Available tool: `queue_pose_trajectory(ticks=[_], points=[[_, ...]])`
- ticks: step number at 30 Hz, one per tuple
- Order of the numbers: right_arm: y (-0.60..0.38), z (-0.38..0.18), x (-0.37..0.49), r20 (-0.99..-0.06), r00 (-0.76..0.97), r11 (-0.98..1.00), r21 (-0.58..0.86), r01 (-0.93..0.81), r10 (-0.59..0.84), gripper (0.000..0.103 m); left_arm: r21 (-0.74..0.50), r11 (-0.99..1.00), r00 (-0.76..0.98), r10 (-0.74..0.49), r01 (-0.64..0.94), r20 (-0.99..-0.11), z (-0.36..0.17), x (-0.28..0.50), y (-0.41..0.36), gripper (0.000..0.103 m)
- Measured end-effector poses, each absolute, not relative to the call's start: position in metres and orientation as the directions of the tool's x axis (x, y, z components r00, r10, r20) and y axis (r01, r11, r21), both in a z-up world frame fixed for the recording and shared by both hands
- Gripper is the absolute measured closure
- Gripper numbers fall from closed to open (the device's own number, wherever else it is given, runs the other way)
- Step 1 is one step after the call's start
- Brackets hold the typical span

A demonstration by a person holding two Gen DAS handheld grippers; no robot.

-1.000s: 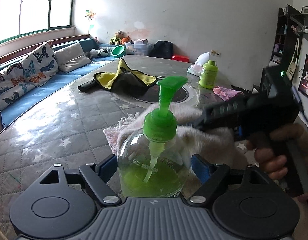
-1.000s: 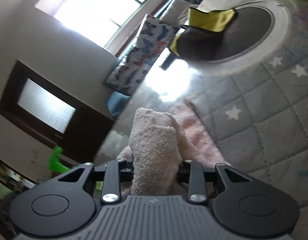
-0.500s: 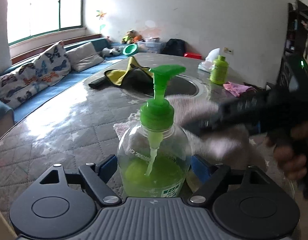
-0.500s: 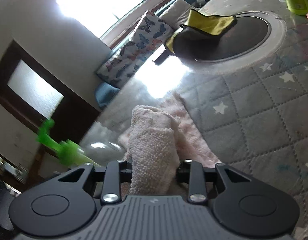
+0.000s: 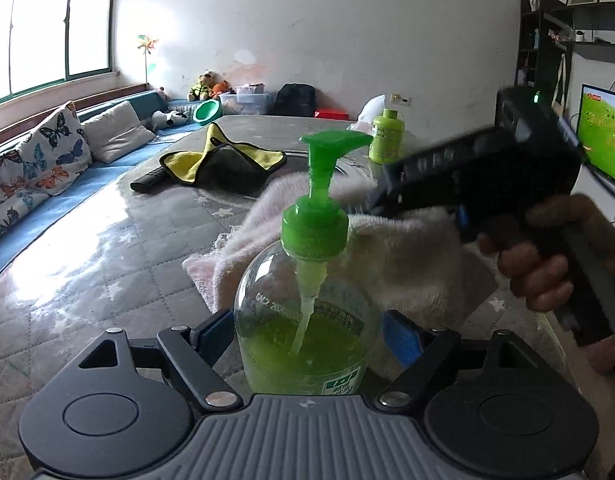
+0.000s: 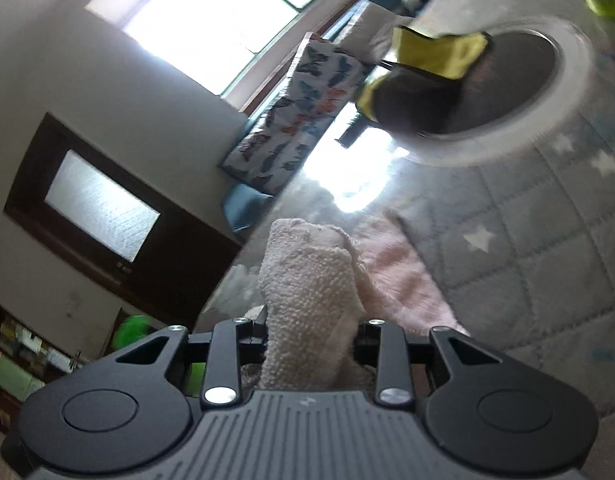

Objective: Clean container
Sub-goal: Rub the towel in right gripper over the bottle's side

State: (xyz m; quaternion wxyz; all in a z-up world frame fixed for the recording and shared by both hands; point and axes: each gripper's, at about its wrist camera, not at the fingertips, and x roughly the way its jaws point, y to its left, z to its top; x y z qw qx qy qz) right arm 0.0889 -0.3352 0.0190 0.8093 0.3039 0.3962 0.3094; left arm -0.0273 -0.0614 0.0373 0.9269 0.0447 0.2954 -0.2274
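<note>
Left gripper (image 5: pixel 307 336) jaws still clamped on soap bottle (image 5: pixel 303 312), right gripper (image 6: pixel 311 340) jaws still pinching pink towel (image 6: pixel 311 288), now swung leftward.

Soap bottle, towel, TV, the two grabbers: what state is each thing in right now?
Soap bottle: upright, pump cap on, partly full of green liquid.
Left gripper: shut on the soap bottle.
Pink towel: bunched, clamped.
Right gripper: shut on the pink towel.
Yellow cloth: crumpled on the table.
Small green bottle: upright, capped.
TV: on.
</note>
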Motion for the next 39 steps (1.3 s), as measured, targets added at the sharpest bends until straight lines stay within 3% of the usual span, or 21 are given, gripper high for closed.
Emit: queue_pose_trajectory(ticks=[6, 18, 24, 27, 31, 39], points=[[-0.336, 0.000, 0.083, -0.541, 0.482, 0.701, 0.667, -0.253, 0.689, 0.073, -0.086, 0.917, 0.733, -0.364, 0.389, -0.575, 0.035, -0.028, -0.061, 0.013], [-0.320, 0.006, 0.042, -0.601, 0.464, 0.758, 0.543, -0.360, 0.651, 0.073, -0.175, 0.949, 0.759, -0.315, 0.263, -0.570, 0.046, -0.045, -0.040, 0.006], [-0.332, 0.018, 0.038, -0.544, 0.475, 0.713, 0.618, -0.332, 0.692, 0.073, -0.176, 0.948, 0.754, -0.319, 0.267, -0.574, 0.045, -0.040, -0.042, 0.013], [-0.338, 0.034, 0.041, -0.477, 0.490, 0.664, 0.666, -0.341, 0.730, 0.073, -0.174, 0.942, 0.749, -0.334, 0.288, -0.572, 0.045, -0.038, -0.042, 0.018], [-0.335, 0.053, 0.048, -0.388, 0.486, 0.590, 0.712, -0.381, 0.783, 0.073, -0.146, 0.935, 0.749, -0.346, 0.322, -0.565, 0.040, -0.036, -0.047, 0.018], [-0.319, 0.034, 0.068, -0.435, 0.489, 0.627, 0.696, -0.349, 0.756, 0.073, -0.149, 0.923, 0.747, -0.375, 0.354, -0.549, 0.033, -0.034, -0.042, 0.018]])
